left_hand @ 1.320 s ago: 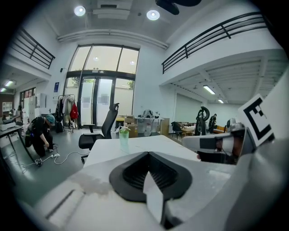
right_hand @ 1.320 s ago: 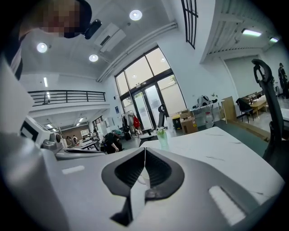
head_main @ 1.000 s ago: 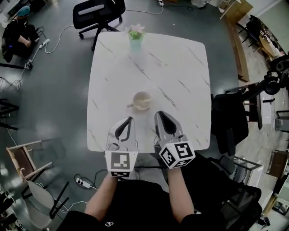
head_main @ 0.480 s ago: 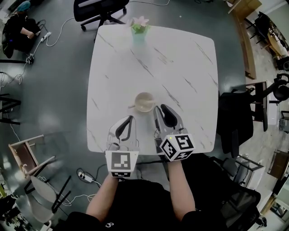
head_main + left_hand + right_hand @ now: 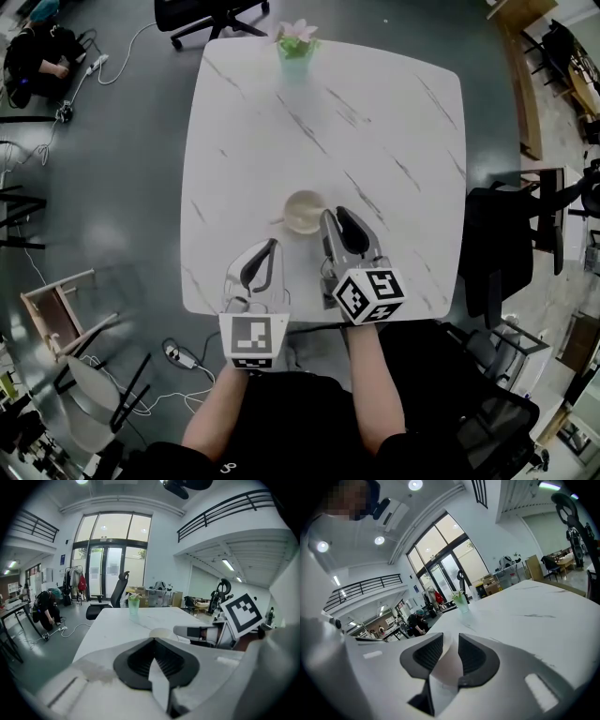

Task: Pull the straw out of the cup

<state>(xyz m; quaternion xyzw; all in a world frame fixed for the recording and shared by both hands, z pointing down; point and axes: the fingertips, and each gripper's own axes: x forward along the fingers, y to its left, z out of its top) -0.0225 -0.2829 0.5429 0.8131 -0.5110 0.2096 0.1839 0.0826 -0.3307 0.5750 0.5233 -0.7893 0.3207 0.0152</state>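
Note:
A cream cup [image 5: 305, 211] stands on the white marble table [image 5: 394, 122], near its front edge. A short pale stub juts from the cup's left side; I cannot tell whether it is a handle or the straw. No straw shows plainly in any view. My right gripper [image 5: 337, 216] lies just right of the cup, its jaws opening, with only bare table between them [image 5: 450, 639]. My left gripper [image 5: 270, 246] rests short of the cup to its front left, pads together and holding nothing [image 5: 153, 641]. In the left gripper view the cup [image 5: 161, 632] sits ahead, the right gripper [image 5: 201, 632] beside it.
A green vase with a pink flower [image 5: 297, 42] stands at the table's far edge, also visible as the vase [image 5: 134, 605] and the vase [image 5: 461, 603]. Office chairs stand behind the table [image 5: 202, 11] and to its right [image 5: 497, 244]. A person crouches on the floor at far left [image 5: 37, 42].
My right gripper has slid forward alongside the cup's right side and its jaws have parted a little. The left gripper has sunk slightly and otherwise kept its place.

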